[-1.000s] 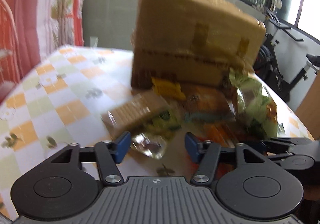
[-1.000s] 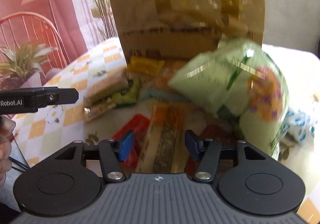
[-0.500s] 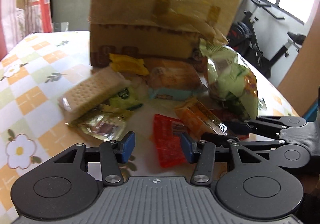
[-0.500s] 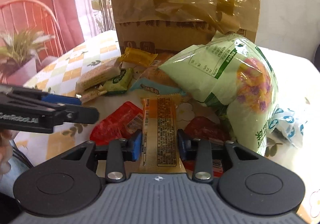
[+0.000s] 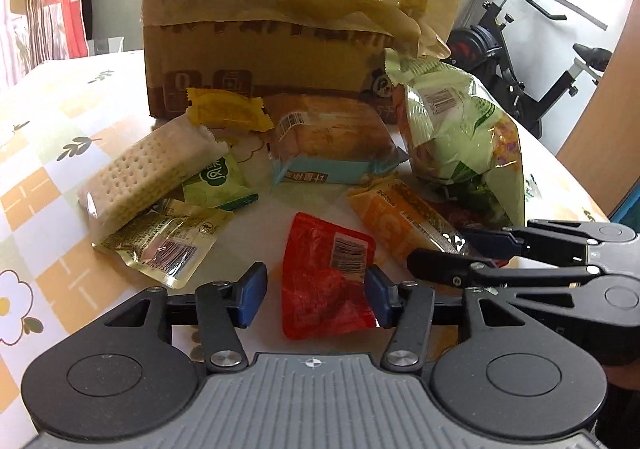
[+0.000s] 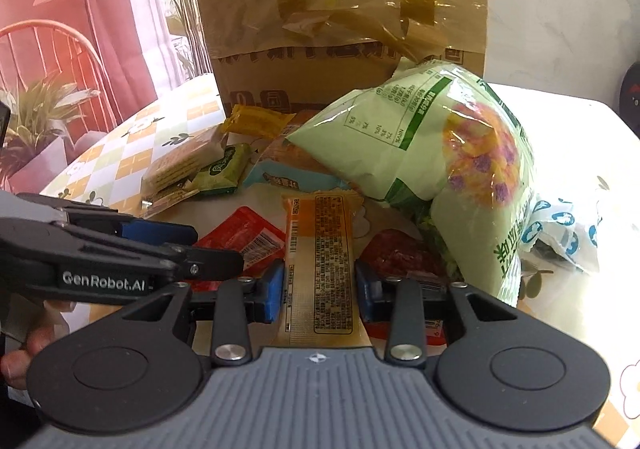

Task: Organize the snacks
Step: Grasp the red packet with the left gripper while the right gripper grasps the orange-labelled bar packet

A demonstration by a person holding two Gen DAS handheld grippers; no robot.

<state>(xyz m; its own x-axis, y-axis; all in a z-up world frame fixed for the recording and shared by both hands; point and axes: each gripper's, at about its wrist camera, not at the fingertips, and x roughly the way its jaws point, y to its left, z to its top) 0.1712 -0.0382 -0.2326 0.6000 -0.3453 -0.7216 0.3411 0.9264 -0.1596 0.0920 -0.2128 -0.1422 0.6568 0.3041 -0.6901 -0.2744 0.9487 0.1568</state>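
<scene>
The right hand-held gripper [image 6: 320, 291] has been closed onto the orange snack bar [image 6: 320, 261] lying just ahead on the tabletop [image 5: 44, 153]; lifting seems next. The left hand-held gripper [image 5: 312, 299] is held open around the red pouch [image 5: 326, 277].

Both wrist cameras sit low over the table, close to the snacks, facing the cardboard box [image 5: 304, 29] [image 6: 344, 17] upper centre. They share the snack pile; the right probably sits nearer.
</scene>
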